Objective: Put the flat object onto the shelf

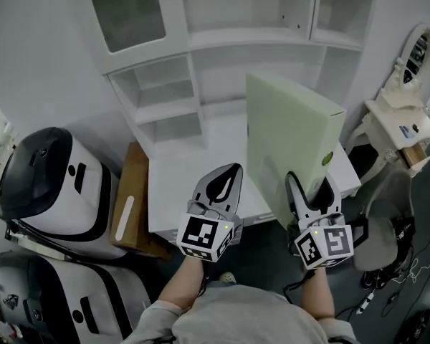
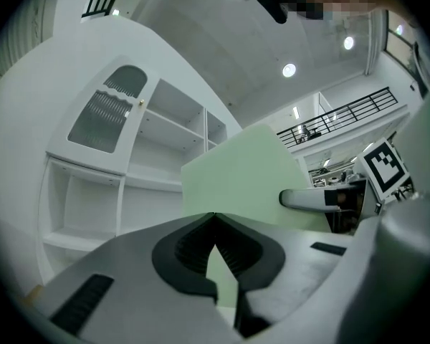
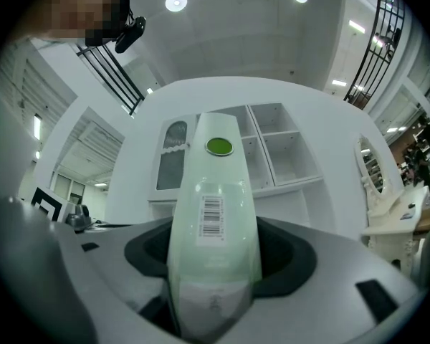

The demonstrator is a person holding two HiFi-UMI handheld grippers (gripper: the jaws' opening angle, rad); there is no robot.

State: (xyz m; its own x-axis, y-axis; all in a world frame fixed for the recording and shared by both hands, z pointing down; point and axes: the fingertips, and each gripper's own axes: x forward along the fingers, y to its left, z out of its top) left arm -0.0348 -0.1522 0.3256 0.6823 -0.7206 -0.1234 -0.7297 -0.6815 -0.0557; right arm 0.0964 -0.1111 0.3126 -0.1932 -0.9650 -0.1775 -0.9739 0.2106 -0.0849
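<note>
Head view shows the right gripper clamped on the lower edge of the flat green box — upright, just in front of the white shelf unit, resting on none of its boards. The left gripper, also short of the shelf, is closed on nothing. The box is lifted and near — setting it on a board remains.

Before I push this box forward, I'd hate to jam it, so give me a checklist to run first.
1. Flat green box clamped in right gripper: ok.
2. Box held upright on edge: ok.
3. Left gripper empty, fingers together: ok.
4. Open bays of the white shelf unit bare: ok.
5. Box fits a bay: cannot tell.
</note>
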